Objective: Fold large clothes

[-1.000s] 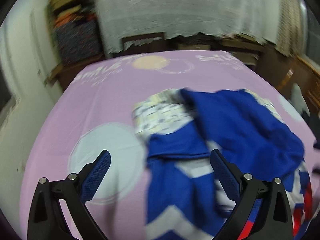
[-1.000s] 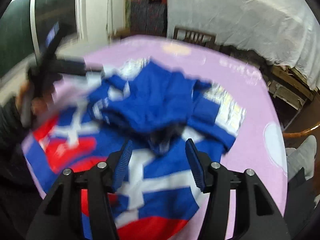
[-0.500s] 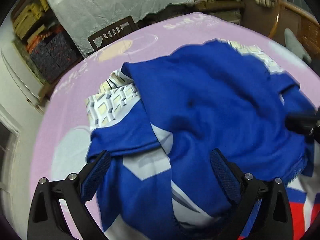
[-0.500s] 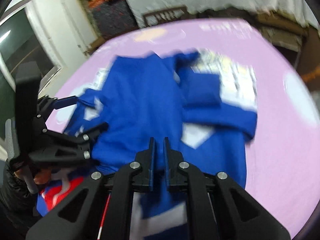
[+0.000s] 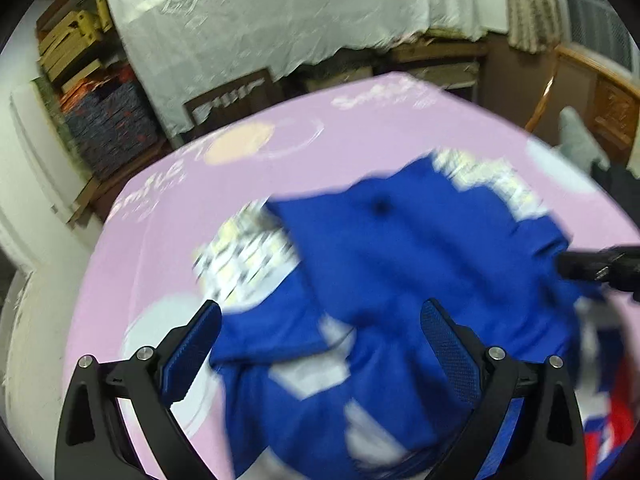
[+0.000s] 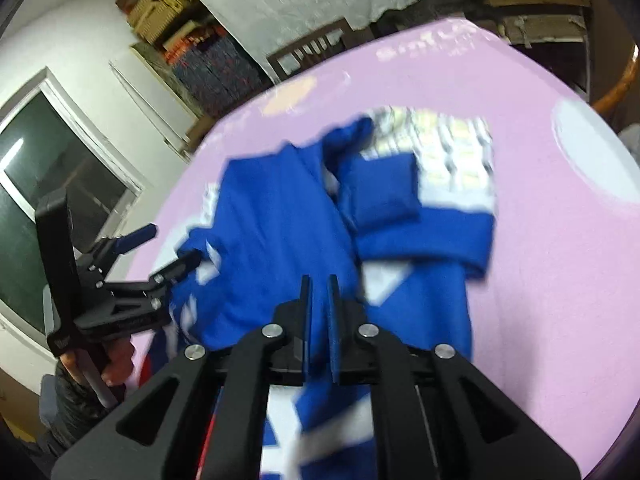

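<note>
A large blue garment (image 5: 400, 264) with white stripes, red patches and a pale patterned lining (image 5: 248, 256) lies crumpled on the pink tablecloth (image 5: 360, 128). My left gripper (image 5: 320, 328) hovers open over its near left part, with cloth below the fingers but none pinched. In the right wrist view the left gripper (image 6: 170, 246) stands at the garment's left edge, a hand on its handle. My right gripper (image 6: 319, 312) is shut on a fold of the blue garment (image 6: 280, 232). Its black tip (image 5: 592, 268) enters the left wrist view from the right.
The pink cloth covers a round table whose edge (image 6: 600, 360) curves away on the right. Behind it stand a dark wooden chair (image 5: 232, 96), white draped furniture (image 5: 280, 12), stacked boxes and folded fabrics (image 5: 100, 92). A window (image 6: 48, 184) is at the left.
The right gripper's jaws went from wide apart to shut on the blue fabric. Both hands shifted and rolled, and the blue fold now lies spread further over the patterned lining.
</note>
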{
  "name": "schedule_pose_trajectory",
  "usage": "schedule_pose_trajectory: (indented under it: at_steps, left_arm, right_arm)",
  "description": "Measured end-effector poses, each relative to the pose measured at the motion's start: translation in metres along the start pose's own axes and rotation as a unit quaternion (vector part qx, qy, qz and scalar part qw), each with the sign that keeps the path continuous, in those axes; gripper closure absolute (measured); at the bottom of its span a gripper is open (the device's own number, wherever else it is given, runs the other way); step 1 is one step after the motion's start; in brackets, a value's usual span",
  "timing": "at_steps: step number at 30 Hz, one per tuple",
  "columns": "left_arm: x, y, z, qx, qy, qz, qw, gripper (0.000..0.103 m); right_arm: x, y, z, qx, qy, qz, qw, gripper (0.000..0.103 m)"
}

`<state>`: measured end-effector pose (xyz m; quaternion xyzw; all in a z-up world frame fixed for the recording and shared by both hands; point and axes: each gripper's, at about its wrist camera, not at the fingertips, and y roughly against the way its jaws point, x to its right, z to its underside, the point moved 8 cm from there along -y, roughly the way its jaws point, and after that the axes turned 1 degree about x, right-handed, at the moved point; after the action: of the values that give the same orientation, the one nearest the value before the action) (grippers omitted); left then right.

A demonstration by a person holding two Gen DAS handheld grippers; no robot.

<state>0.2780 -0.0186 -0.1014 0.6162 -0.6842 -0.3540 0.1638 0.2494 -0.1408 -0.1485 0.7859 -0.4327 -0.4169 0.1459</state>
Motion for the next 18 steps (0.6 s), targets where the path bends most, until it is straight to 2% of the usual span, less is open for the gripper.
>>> schedule_pose_trajectory:
  at_steps: [2, 4, 8, 10, 15, 18]
  left_arm:
    - [0.014, -0.008, -0.009, -0.003, 0.005, 0.032, 0.9995, 0.003]
    - [0.023, -0.029, -0.009, -0.03, 0.019, 0.058, 0.9977, 0.003]
    - [0.02, -0.071, 0.006, -0.083, 0.038, 0.062, 0.9938, 0.003]
    - [0.015, -0.076, 0.011, -0.081, 0.055, 0.088, 0.9914, 0.003]
    - [0.011, -0.076, 0.013, -0.081, 0.055, 0.088, 0.9913, 0.003]
    - [0.0, -0.069, 0.018, -0.085, 0.066, 0.074, 0.9914, 0.003]
  right_arm:
    - [-0.009, -0.009, -0.01, -0.003, -0.003, -0.02, 1.0, 0.095]
    - [-0.016, -0.024, -0.015, -0.015, -0.016, -0.037, 0.999, 0.095]
    - [0.005, -0.05, -0.015, -0.028, -0.048, -0.014, 0.998, 0.095]
    - [0.016, -0.056, -0.007, -0.036, -0.068, -0.019, 0.997, 0.096]
    - [0.033, -0.055, -0.003, -0.037, -0.095, -0.021, 0.995, 0.098]
    - [0.035, -0.047, 0.001, -0.031, -0.1, -0.016, 0.994, 0.098]
